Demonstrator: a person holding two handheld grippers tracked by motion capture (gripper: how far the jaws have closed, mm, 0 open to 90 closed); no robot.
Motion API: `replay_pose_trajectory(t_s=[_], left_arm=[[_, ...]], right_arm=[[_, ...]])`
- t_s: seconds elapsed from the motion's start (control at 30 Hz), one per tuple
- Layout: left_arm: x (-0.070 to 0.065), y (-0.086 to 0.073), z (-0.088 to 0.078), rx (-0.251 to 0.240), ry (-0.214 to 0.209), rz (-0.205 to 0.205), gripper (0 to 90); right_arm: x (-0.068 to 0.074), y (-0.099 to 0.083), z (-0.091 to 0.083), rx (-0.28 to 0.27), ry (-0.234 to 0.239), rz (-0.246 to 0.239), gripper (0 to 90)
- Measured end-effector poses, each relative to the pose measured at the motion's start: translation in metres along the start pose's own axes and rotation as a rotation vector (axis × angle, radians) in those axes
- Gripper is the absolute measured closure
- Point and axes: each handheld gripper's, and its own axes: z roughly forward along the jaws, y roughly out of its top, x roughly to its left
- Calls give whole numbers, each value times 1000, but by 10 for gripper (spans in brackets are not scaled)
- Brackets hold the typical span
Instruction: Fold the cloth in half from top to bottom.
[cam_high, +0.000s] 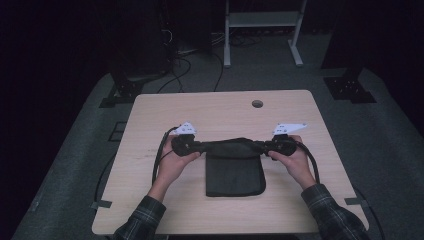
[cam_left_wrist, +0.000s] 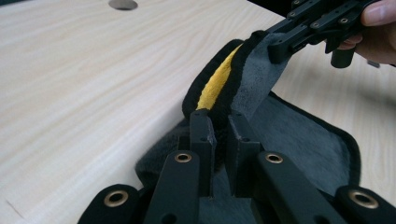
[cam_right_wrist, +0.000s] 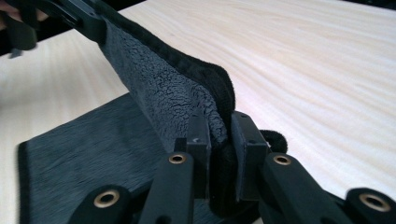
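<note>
Cloth (cam_high: 235, 170) stretched crosswise between left gripper (cam_high: 194, 146) and right gripper (cam_high: 263, 146), each clamped on far-edge corner; rest flat on worktop (cam_high: 220, 107) toward person.

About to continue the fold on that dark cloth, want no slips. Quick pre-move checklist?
1. Left gripper fingers clamped on the cloth edge: ok, fabric is pinched between them in the left gripper view.
2. Right gripper fingers clamped on the opposite corner: ok, cloth pinched between them.
3. Held edge lifted and taut between the grippers: ok, it spans straight across in the high view.
4. Rest of the cloth flat on the table: ok, lower part lies flat.
5. Yellow lining tucked inside the fold: not ok, it shows along the edge.
6. Cloth corners aligned underneath: cannot tell, hidden by the raised fold.
</note>
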Motion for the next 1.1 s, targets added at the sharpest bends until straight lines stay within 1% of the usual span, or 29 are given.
replay_pose_trajectory(t_s=[0.07, 0.17, 0.23, 0.3, 0.43, 0.5, 0.57, 0.73, 0.77, 0.83, 0.9, 0.97, 1.03, 1.07, 1.1], left_arm=[[-3, -5, -2, 1, -9, -6, 828], [-10, -13, -5, 20, -21, -5, 828], [-14, -19, -8, 26, -36, -26, 828], [-19, -24, -10, 30, -51, -37, 828], [-31, -32, -15, 42, -69, -33, 828], [-35, -36, -15, 61, -74, -31, 828], [-38, -42, -12, 82, -81, -36, 827], [-39, -55, -3, 154, -86, -54, 818], [-41, -57, -2, 159, -83, -55, 810], [-42, -59, -3, 169, -81, -53, 763], [-43, -60, -9, 158, -85, -56, 693], [-45, -58, -17, 139, -83, -52, 661], [-47, -56, -26, 113, -82, -45, 654], [-47, -56, -26, 113, -82, -45, 652], [-48, -53, -34, 87, -78, -43, 655]], right_arm=[[5, -3, -2, 3, 9, -4, 779], [14, -10, -5, 17, 21, -21, 778], [21, -14, -7, 26, 25, -33, 778], [28, -18, -9, 32, 31, -44, 778], [38, -25, -15, 44, 41, -55, 778], [42, -29, -17, 51, 49, -57, 777], [46, -34, -17, 66, 52, -62, 775], [53, -48, -12, 130, 49, -67, 761], [53, -49, -12, 137, 49, -71, 752], [54, -51, -13, 144, 52, -73, 709], [56, -51, -17, 142, 56, -76, 657], [58, -50, -24, 135, 57, -79, 626], [58, -48, -35, 106, 58, -76, 625], [58, -46, -41, 87, 58, -74, 630], [58, -45, -49, 63, 52, -68, 643]])
